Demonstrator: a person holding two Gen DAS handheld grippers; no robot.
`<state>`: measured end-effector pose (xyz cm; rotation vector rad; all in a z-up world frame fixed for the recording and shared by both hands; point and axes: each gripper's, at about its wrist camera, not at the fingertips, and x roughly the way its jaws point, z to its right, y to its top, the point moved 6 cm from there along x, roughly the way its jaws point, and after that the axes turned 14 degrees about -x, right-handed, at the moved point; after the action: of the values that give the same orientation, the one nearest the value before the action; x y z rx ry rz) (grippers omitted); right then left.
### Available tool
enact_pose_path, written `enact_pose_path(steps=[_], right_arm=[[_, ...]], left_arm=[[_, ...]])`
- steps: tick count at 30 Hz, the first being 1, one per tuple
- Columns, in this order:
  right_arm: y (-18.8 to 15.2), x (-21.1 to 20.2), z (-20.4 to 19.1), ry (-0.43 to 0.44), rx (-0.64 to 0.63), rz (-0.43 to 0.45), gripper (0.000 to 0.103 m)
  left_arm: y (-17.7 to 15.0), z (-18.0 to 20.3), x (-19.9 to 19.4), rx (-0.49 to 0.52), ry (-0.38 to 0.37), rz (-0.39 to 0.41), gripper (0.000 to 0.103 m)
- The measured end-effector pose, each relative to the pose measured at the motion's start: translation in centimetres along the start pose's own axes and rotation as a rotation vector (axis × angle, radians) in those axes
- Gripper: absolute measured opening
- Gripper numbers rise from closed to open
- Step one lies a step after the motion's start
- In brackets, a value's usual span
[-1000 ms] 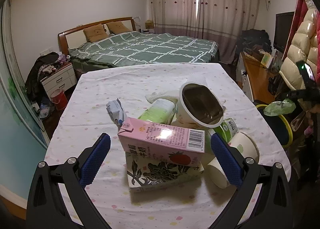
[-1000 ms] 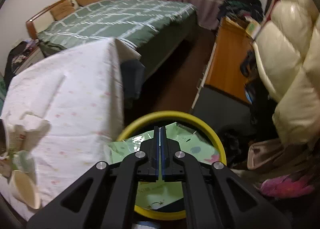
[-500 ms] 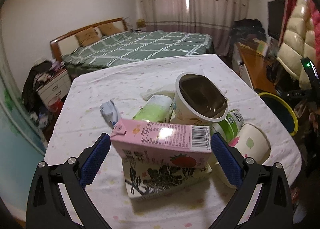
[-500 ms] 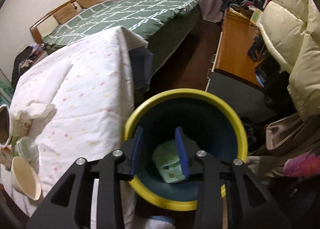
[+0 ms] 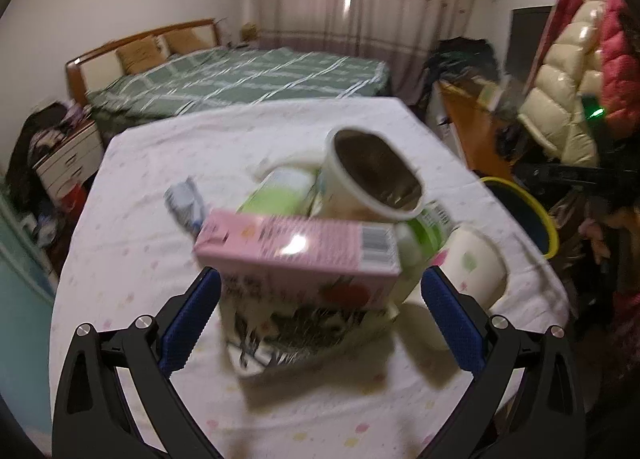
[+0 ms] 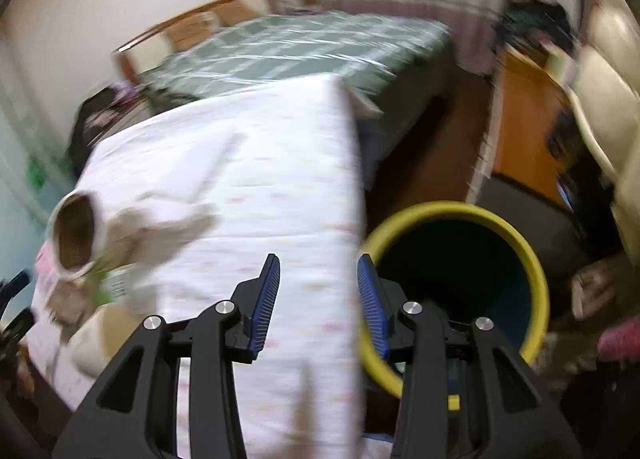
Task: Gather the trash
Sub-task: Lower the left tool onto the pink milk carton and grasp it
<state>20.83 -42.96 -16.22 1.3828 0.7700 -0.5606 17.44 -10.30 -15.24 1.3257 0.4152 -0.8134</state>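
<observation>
A heap of trash lies on the table [image 5: 132, 259]: a pink milk carton [image 5: 296, 255] on a patterned box [image 5: 304, 335], a big white cup [image 5: 372, 175] on its side, a green-white bottle [image 5: 280, 191], a green can [image 5: 428, 231], a paper cup [image 5: 472, 271] and a blue-white wrapper [image 5: 184, 207]. My left gripper [image 5: 316, 315] is open, its fingers on either side of the carton and box. My right gripper [image 6: 318, 299] is open and empty over the table's right edge, beside the yellow-rimmed bin [image 6: 532, 259]. The bin [image 5: 544, 219] also shows in the left wrist view.
A bed with a green checked cover [image 5: 240, 79] stands behind the table. An orange wooden cabinet [image 6: 524, 115] and hanging puffy coats [image 5: 560, 99] are at the right. A white nightstand [image 5: 68, 163] is at the left.
My right gripper let a green wrapper fall into the bin, opened wider and swung left toward the table. My left gripper moved closer to the pink carton.
</observation>
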Motion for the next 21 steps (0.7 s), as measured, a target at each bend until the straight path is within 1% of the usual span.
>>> enact_pose_path(steps=[2,4,6,10,12,14,21], right_arm=[[0.9,-0.3,-2.4,0.025,-0.05,0.021,0.043],[1.4,-0.6,-3.3,0.04,-0.055,0.042,0.044],[1.5,-0.7,-3.6,0.054,-0.046,0.052,0.044],[1.3,-0.7,-3.7,0.063,-0.04,0.044,0.044],[1.1,-0.8,-3.5,0.066,-0.039,0.042,0.044],[1.0,-0.8,-3.4,0.069,-0.035,0.042,0.045],[0.7,0.0,-3.4,0.096,-0.029,0.039,0.045]], left_arm=[[-0.5,0.1,0.3,-0.023,0.03,-0.014,0.099],[-0.6,0.2,0.7,-0.048,0.074,-0.01,0.099],[-0.6,0.6,1.0,-0.062,0.104,0.007,0.099],[-0.9,0.7,2.4,-0.056,0.15,-0.009,0.099],[-1.1,-0.3,2.7,-0.082,0.168,-0.021,0.099],[-1.1,-1.5,2.4,-0.104,0.188,-0.017,0.099],[-1.1,-7.2,-0.2,-0.171,0.302,0.015,0.099]])
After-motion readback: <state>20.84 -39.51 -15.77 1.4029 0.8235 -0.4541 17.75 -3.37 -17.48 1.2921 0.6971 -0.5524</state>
